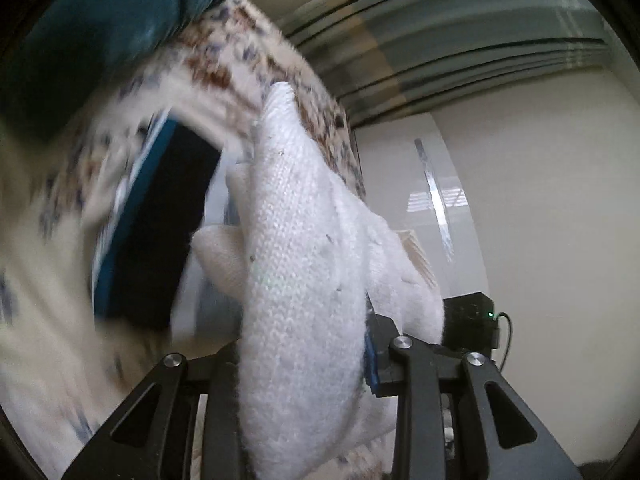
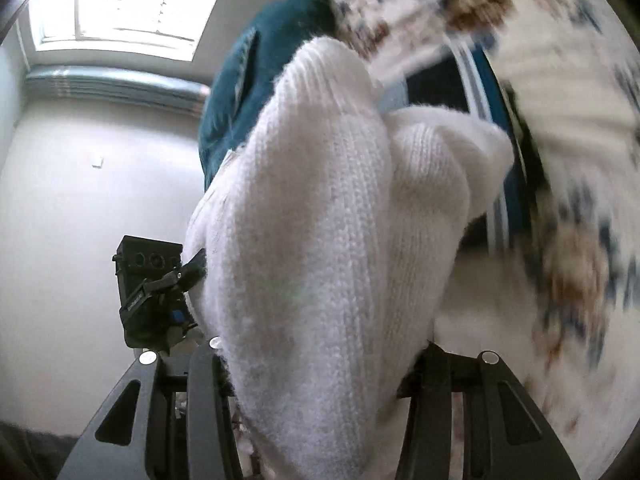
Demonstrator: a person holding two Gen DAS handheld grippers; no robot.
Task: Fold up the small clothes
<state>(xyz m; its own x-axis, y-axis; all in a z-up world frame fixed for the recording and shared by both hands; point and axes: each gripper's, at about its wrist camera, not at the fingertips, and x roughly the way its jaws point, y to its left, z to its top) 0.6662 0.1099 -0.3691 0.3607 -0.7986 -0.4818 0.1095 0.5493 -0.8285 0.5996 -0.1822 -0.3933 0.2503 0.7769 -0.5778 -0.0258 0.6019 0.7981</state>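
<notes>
While both cameras blur, two hand-held grippers clamp one white sock (image 1: 296, 280).

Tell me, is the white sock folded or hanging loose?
Hanging loose: the white knit sock is held up between both grippers, off the patterned cloth.

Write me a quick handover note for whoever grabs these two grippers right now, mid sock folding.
Left gripper: shut on the white knit sock, which runs up between its fingers.
Right gripper: shut on the same white knit sock, seen bunched over its fingers; the left gripper shows close beside it.
Both cameras tilt up toward the wall and window, so the sock looks lifted off the patterned cloth.
A teal garment and a dark folded item with blue and white edging lie on that cloth, blurred.
Done: sock picked up by both ends.
Left: bring the ends together, lay it down folded. Whether the other pieces are finished cannot be told.
</notes>
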